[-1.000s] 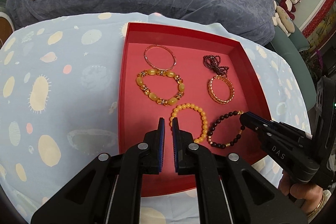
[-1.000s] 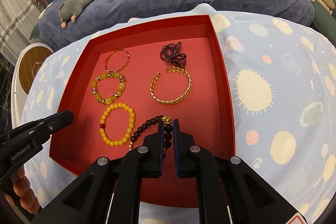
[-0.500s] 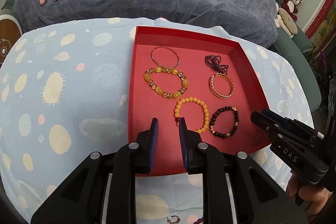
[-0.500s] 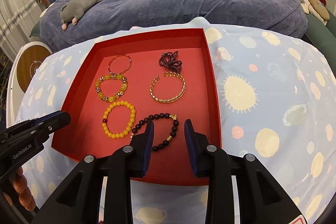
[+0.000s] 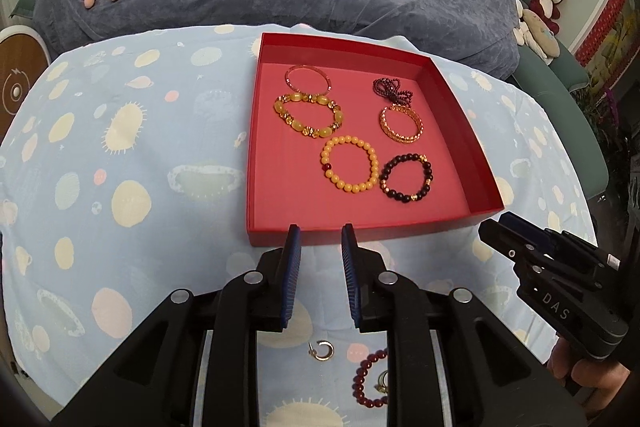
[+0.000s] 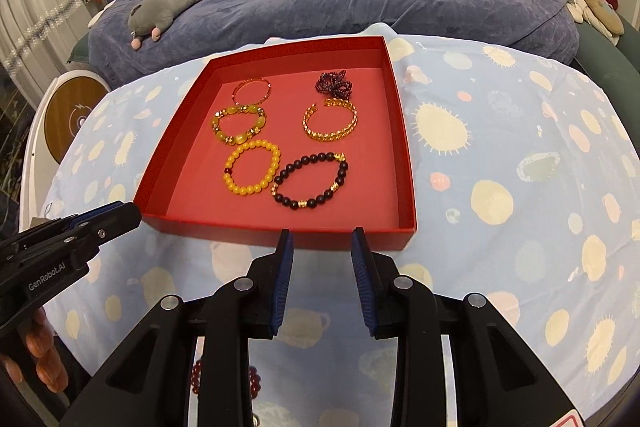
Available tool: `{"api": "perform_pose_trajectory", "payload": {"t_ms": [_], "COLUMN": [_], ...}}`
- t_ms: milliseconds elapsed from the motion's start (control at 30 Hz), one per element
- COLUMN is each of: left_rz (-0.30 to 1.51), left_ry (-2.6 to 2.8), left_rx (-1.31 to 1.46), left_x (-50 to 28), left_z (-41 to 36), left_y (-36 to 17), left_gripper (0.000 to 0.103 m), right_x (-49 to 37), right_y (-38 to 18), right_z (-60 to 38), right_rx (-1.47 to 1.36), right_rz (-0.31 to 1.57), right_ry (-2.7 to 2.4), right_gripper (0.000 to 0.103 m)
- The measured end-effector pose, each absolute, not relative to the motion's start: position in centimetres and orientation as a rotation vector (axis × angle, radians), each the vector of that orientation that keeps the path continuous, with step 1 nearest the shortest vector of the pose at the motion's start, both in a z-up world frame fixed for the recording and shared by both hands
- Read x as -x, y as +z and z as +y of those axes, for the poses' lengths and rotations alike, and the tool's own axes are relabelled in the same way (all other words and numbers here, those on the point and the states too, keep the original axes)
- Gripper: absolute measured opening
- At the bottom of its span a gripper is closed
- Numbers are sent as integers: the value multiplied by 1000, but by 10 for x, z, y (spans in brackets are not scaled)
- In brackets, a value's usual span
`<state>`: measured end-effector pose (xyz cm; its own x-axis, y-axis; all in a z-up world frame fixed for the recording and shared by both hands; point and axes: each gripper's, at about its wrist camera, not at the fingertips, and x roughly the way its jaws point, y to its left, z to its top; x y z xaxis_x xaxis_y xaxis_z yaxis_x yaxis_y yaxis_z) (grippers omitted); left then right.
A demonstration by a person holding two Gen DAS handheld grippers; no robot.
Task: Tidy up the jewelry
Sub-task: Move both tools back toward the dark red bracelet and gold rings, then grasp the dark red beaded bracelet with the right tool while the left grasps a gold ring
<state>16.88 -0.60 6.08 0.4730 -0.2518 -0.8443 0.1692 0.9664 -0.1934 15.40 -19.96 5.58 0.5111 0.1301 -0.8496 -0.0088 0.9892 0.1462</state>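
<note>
left gripper [image 5: 320,231]: black, blue pads, silver screws | right gripper [image 6: 323,235]: same

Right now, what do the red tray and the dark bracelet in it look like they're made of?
The red tray looks like matte cardboard: thin, straight folded walls, no shine. The dark bracelet appears to be dull round beads, wood or stone, I can't tell which, with small shiny gold-coloured spacers that look like metal.

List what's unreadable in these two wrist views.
- Dark red bead bracelet, left wrist view: partly behind the left gripper finger.
- Same beads, right wrist view: only slivers between the right gripper frame.
- Small gold ring: too small to tell its type.
</note>
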Motion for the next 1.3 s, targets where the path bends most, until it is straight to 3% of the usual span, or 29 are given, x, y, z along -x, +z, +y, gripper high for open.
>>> {"api": "perform_pose_trajectory", "payload": {"t_ms": [467, 767, 900, 1033, 1300], "left_rz": [1109, 1124, 1135, 1143, 1143], "left_ry": [-211, -183, -176, -168, -168], "left_rx": [80, 70, 72, 84, 91], "left_x": [-100, -80, -77, -76, -75], "left_z": [4, 12, 15, 19, 22], "left_y": [33, 24, 19, 16, 16], "left_gripper": [20, 20, 20, 20, 20], "right_x": [-79, -76, -72, -71, -67], "right_y": [18, 0, -4, -5, 18], "right_z": [-165, -146, -139, -130, -130], "right_rx": [-110, -69, -28, 15, -86], "right_rz": [1135, 1168, 1164, 1160, 1120], "right_ry": [142, 146, 146, 165, 220], "right_gripper": [30, 29, 24, 8, 8]}}
